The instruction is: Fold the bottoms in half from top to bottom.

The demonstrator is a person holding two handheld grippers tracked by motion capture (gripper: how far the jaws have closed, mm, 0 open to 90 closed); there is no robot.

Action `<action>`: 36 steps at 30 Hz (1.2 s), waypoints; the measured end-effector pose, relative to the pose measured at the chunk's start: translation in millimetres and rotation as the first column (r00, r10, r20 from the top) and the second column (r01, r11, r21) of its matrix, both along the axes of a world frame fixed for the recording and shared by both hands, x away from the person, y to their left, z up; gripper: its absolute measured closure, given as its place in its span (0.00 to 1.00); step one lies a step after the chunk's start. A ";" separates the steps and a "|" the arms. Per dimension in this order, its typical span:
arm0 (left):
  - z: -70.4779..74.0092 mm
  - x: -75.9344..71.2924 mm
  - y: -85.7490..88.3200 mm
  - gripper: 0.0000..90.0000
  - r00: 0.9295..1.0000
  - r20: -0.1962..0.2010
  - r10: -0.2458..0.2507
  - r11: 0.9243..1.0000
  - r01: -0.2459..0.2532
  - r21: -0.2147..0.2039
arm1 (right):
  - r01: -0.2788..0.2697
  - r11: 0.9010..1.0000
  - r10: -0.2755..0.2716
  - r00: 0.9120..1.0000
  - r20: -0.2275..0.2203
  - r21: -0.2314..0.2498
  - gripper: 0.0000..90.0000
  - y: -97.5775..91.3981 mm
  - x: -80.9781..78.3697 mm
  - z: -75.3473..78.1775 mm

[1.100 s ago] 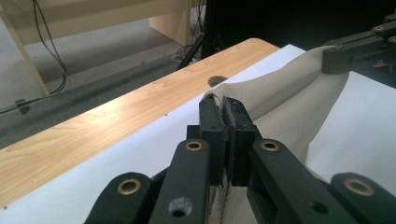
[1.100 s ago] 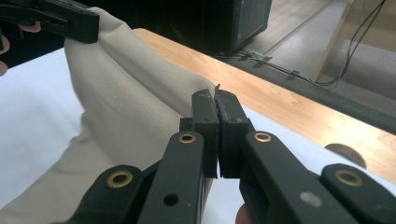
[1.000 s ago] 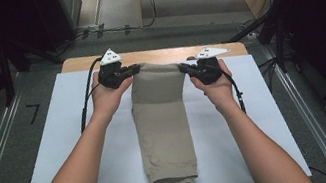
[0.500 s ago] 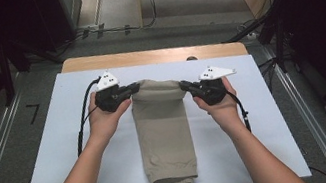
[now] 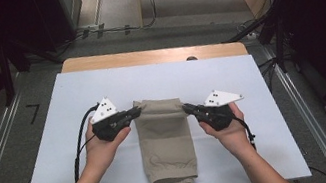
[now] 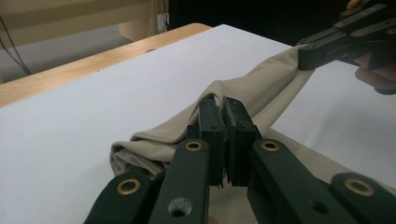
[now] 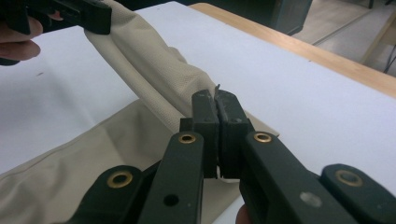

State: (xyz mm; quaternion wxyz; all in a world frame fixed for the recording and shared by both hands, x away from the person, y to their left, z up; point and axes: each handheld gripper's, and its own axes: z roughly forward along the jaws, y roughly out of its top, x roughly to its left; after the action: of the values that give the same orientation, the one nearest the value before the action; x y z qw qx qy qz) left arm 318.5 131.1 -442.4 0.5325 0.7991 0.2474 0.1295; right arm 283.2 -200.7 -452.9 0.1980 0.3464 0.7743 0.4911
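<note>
Your left gripper (image 5: 137, 111) sits at the left corner of the folded beige trousers (image 5: 166, 144), its jaws pinched tight on the fabric edge there. The trousers lie lengthwise in the middle of the white table top (image 5: 52, 111), their far end lifted and doubled toward you over the rest of the cloth. Your right gripper (image 5: 187, 109) sits at the right corner of the trousers, jaws likewise clamped on the fabric, so the raised fold hangs stretched between the two grippers.
</note>
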 end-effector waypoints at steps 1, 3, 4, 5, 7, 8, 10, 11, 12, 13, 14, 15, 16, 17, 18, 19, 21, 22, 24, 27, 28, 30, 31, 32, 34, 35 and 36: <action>-1.5 -4.7 0.9 0.98 1.000 -0.002 -0.004 1.000 0.004 -0.006 | -0.003 1.000 0.003 1.000 -0.003 0.006 0.96 0.0 -4.5 -1.1; -4.6 -14.0 2.3 0.98 1.000 -0.005 -0.018 1.000 0.018 -0.002 | -0.010 1.000 0.010 1.000 -0.004 0.008 0.96 -0.2 -13.2 -3.4; -6.2 -19.0 2.8 0.98 1.000 -0.004 -0.023 1.000 0.023 0.002 | -0.014 1.000 0.014 1.000 -0.005 0.010 0.96 -0.4 -17.3 -4.7; -7.8 -24.0 3.2 0.98 0.999 -0.011 -0.032 0.999 0.032 -0.003 | -0.019 1.000 0.019 1.000 -0.002 0.011 0.96 -0.6 -21.4 -5.9; -10.2 -33.7 3.8 0.98 0.999 -0.008 -0.045 0.999 0.045 0.007 | -0.025 1.000 0.025 1.000 -0.007 0.015 0.96 -0.8 -29.6 -8.1; -11.2 -38.8 3.9 0.98 0.999 -0.006 -0.050 0.999 0.050 0.009 | -0.025 1.000 0.025 1.000 -0.006 0.013 0.96 -0.9 -33.8 -9.0; -12.3 -47.3 4.4 0.98 0.998 -0.004 -0.068 0.998 0.068 0.012 | -0.033 0.999 0.033 0.999 -0.003 0.013 0.96 -1.3 -41.4 -10.3; -12.4 -51.0 4.6 0.98 0.997 -0.003 -0.078 0.997 0.078 0.015 | -0.035 0.999 0.035 0.999 0.000 0.008 0.96 -1.4 -45.3 -10.8; -12.2 -54.6 5.2 0.98 0.996 -0.002 -0.085 0.996 0.085 0.017 | -0.037 0.999 0.037 0.999 0.003 -0.001 0.96 -0.9 -49.2 -11.1; -12.0 -57.9 6.0 0.98 0.996 -0.004 -0.092 0.996 0.092 0.014 | -0.040 0.999 0.040 0.999 0.005 -0.012 0.96 -0.6 -53.4 -11.3; -12.3 -61.4 6.5 0.98 0.995 -0.004 -0.095 0.995 0.095 0.015 | -0.046 0.999 0.046 0.999 0.008 -0.018 0.96 -0.5 -57.3 -11.5; -12.8 -65.0 7.3 0.98 0.995 -0.003 -0.100 0.995 0.100 0.020 | -0.051 0.999 0.052 0.999 0.006 -0.016 0.96 -0.7 -61.3 -11.8; -14.0 -68.9 7.9 0.98 0.994 -0.006 -0.107 0.994 0.107 0.018 | -0.056 0.998 0.056 0.998 0.008 -0.013 0.96 -0.9 -65.3 -12.6; -15.6 -72.5 8.9 0.98 0.994 -0.008 -0.113 0.993 0.113 0.021 | -0.060 0.998 0.060 0.998 0.003 -0.004 0.96 -0.6 -69.7 -13.9; -17.8 -76.6 9.5 0.98 0.993 -0.013 -0.116 0.993 0.116 0.018 | -0.066 0.998 0.066 0.998 0.000 -0.002 0.96 0.0 -73.9 -15.6; -20.4 -81.4 10.6 0.98 0.992 -0.020 -0.122 0.992 0.123 0.020 | -0.066 0.998 0.066 0.998 -0.004 -0.002 0.96 0.8 -78.5 -17.7; -23.6 -87.9 12.3 0.98 0.991 -0.029 -0.129 0.991 0.130 0.024 | -0.078 0.997 0.078 0.997 -0.009 0.001 0.96 1.6 -86.8 -21.8; -25.0 -91.8 12.8 0.98 0.991 -0.034 -0.132 0.991 0.133 0.022 | -0.081 0.997 0.081 0.997 -0.011 0.005 0.96 1.8 -90.6 -23.6; -27.0 -99.1 13.6 0.98 0.989 -0.043 -0.141 0.990 0.142 0.021 | -0.089 0.996 0.090 0.996 -0.019 0.010 0.96 1.9 -98.0 -26.2; -29.8 -110.0 14.8 0.98 0.987 -0.048 -0.155 0.987 0.156 0.028 | -0.097 0.995 0.097 0.995 -0.014 -0.003 0.96 2.3 -107.7 -29.1; -30.6 -113.5 14.9 0.98 0.986 -0.050 -0.162 0.986 0.163 0.031 | -0.098 0.995 0.098 0.995 -0.013 -0.011 0.96 2.1 -110.8 -29.7; -31.4 -119.2 15.8 0.98 0.983 -0.049 -0.177 0.983 0.179 0.037 | -0.102 0.995 0.102 0.995 -0.011 -0.013 0.96 1.7 -116.7 -30.5; -31.3 -121.5 16.7 0.98 0.981 -0.051 -0.188 0.981 0.190 0.034 | -0.103 0.995 0.103 0.995 -0.011 -0.014 0.96 1.4 -119.8 -30.5; -30.9 -123.9 17.4 0.98 0.980 -0.048 -0.195 0.980 0.197 0.035 | -0.104 0.995 0.103 0.995 -0.009 -0.008 0.96 1.3 -122.9 -30.5; -30.4 -128.3 19.0 0.98 0.977 -0.057 -0.206 0.978 0.208 0.032 | -0.110 0.994 0.110 0.994 -0.010 -0.006 0.96 1.5 -129.9 -30.0; -30.6 -130.1 20.0 0.98 0.974 -0.065 -0.216 0.975 0.218 0.030 | -0.113 0.994 0.113 0.994 -0.011 -0.005 0.96 1.8 -133.4 -30.2; -31.0 -131.9 20.5 0.98 0.971 -0.075 -0.228 0.973 0.231 0.029 | -0.110 0.994 0.110 0.994 -0.013 -0.005 0.96 1.6 -136.7 -30.8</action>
State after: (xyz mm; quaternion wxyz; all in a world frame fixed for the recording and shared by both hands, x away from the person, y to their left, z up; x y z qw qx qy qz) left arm 186.6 151.6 -473.5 0.5196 0.8363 0.1696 0.0433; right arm 146.5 -199.1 -483.8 0.1665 0.3058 0.7950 0.4968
